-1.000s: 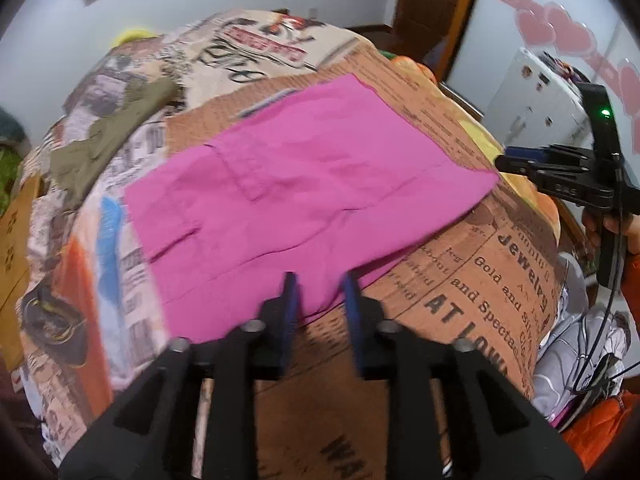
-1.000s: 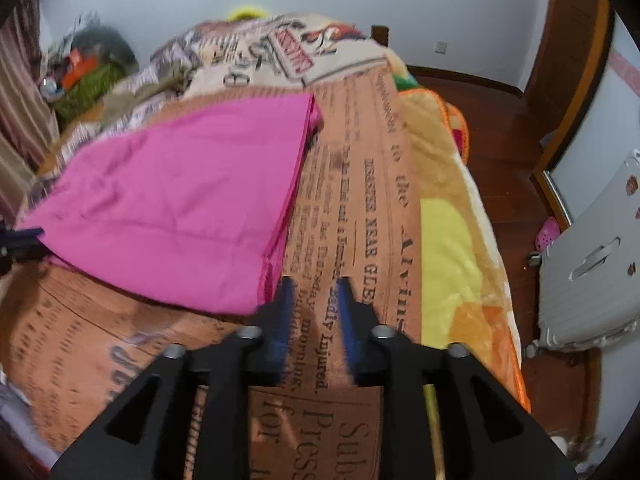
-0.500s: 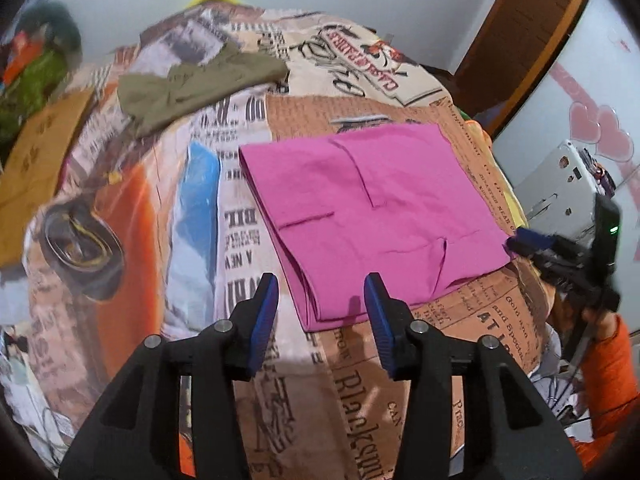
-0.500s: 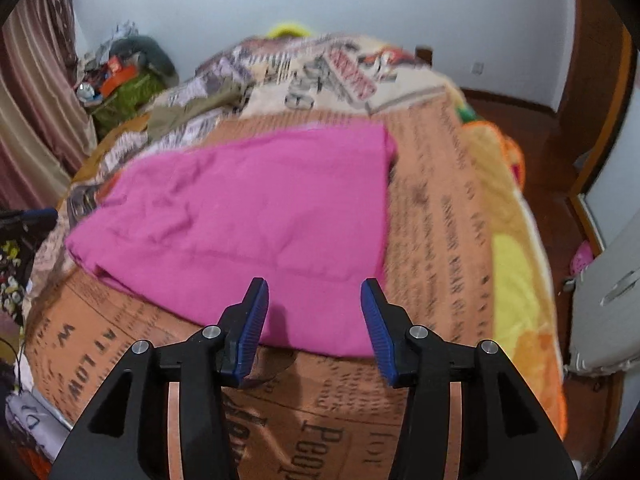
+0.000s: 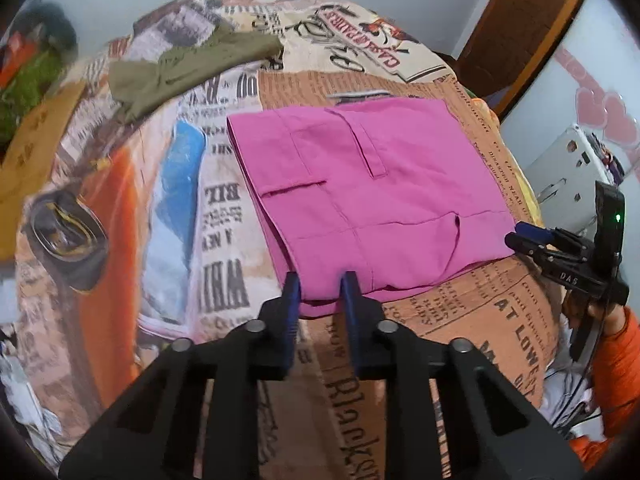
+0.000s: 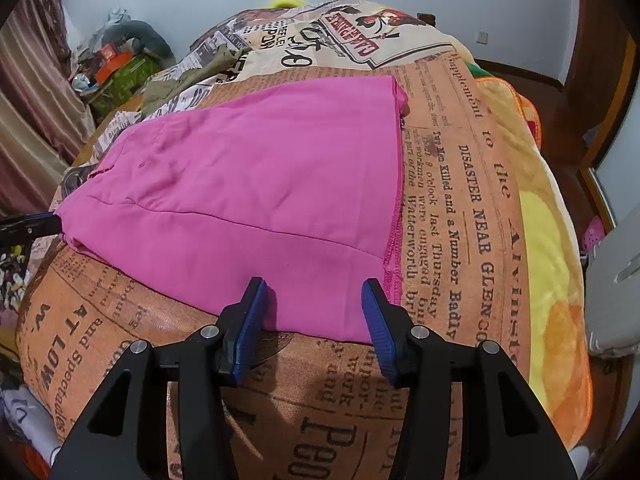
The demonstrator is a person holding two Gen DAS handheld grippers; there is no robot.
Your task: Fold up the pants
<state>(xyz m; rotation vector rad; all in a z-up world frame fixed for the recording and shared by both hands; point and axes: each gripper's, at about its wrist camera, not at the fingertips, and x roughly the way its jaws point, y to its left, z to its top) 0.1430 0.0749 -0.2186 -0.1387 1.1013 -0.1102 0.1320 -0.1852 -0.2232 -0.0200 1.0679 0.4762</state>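
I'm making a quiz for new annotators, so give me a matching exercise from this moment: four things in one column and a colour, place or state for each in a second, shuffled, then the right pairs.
Things
1. pants
2. olive garment
3. left gripper
4. right gripper

Descriptions
A. lies crumpled at the far end of the bed
B. fingers wide apart at the cloth's near edge
C. pink, folded flat on the newspaper-print blanket
D. fingers set narrowly at a near corner of the cloth

Pairs: 1-C, 2-A, 3-D, 4-B

Soft even daylight, fisheye-warped edges, slight blur.
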